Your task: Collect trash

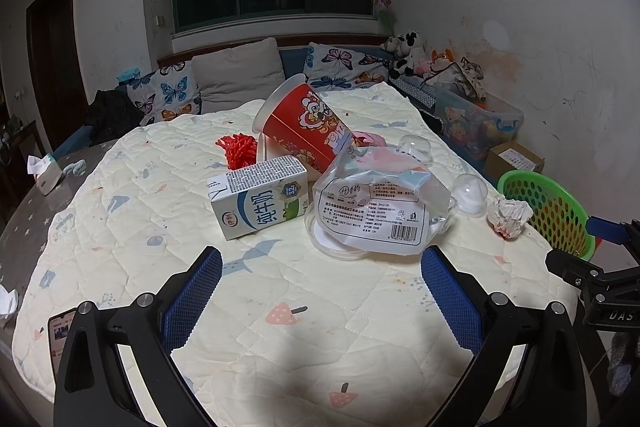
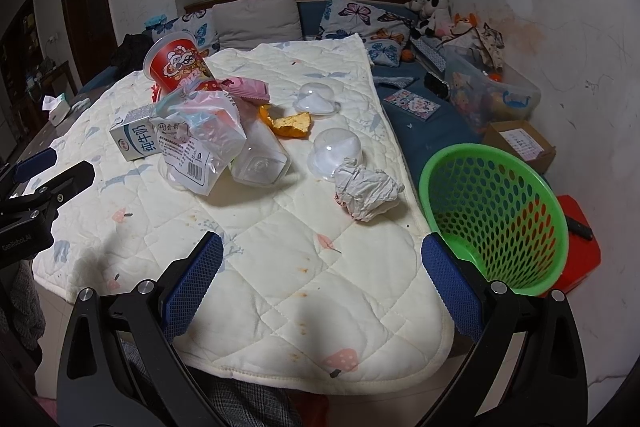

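- The trash lies in a loose heap on a quilted pad (image 2: 280,267) that covers the table.
- A red cup (image 1: 304,127) lies tipped on its side at the back, leaning over a milk carton (image 1: 260,195) and a clear plastic bag (image 1: 376,211).
- Under the bag rests a clear bottle (image 2: 260,163); behind it are an orange peel (image 2: 290,125) and a pink wrapper (image 2: 246,87).
- Two clear domed lids (image 2: 338,151) sit on the pad; the nearer one touches a crumpled tissue (image 2: 366,193).
- A red net (image 1: 237,149) lies behind the carton.
- A green basket (image 2: 496,215) stands just beside the pad's right edge, with nothing visible inside.
- The left hand-held gripper (image 1: 322,291) hovers near the carton and bag, jaws spread wide, holding nothing.
- The right hand-held gripper (image 2: 322,287) hovers between tissue and basket, likewise released.
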Action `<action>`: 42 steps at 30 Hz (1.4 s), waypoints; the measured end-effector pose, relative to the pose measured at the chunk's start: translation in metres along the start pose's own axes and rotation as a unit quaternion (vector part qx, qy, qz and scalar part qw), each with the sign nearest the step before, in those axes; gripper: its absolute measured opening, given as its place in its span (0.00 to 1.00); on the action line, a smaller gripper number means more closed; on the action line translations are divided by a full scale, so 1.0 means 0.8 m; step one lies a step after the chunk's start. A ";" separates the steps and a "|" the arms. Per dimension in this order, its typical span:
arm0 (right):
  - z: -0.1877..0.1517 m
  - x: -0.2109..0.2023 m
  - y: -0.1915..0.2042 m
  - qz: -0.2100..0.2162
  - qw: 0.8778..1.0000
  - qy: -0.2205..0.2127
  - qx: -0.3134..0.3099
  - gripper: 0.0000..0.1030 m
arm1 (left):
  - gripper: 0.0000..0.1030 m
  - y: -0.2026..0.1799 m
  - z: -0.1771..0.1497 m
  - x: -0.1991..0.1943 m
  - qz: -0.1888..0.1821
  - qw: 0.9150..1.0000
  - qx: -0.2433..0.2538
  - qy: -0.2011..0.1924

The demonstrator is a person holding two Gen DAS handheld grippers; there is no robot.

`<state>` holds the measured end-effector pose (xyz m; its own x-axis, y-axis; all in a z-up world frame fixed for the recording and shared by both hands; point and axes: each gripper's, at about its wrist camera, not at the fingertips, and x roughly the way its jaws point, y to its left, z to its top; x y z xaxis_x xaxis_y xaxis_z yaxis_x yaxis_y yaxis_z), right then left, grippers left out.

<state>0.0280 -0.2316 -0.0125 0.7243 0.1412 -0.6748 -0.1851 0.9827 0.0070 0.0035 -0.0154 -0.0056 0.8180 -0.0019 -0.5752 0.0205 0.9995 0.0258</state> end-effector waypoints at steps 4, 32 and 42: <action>-0.001 0.004 0.001 0.000 1.000 0.000 0.000 0.96 | 0.94 -0.005 0.000 0.001 0.000 1.000 0.001 0.000; 0.001 0.007 -0.002 -0.001 1.000 0.001 0.002 0.96 | 0.94 -0.003 0.000 0.001 -0.001 1.000 0.002 0.000; 0.008 0.022 -0.014 -0.005 1.000 0.005 0.002 0.93 | 0.94 0.011 0.009 0.011 -0.004 1.000 0.007 0.002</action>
<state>0.0469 -0.2394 -0.0194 0.7190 0.1300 -0.6828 -0.1745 0.9846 0.0036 0.0155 -0.0072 -0.0044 0.8153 -0.0107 -0.5789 0.0357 0.9989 0.0318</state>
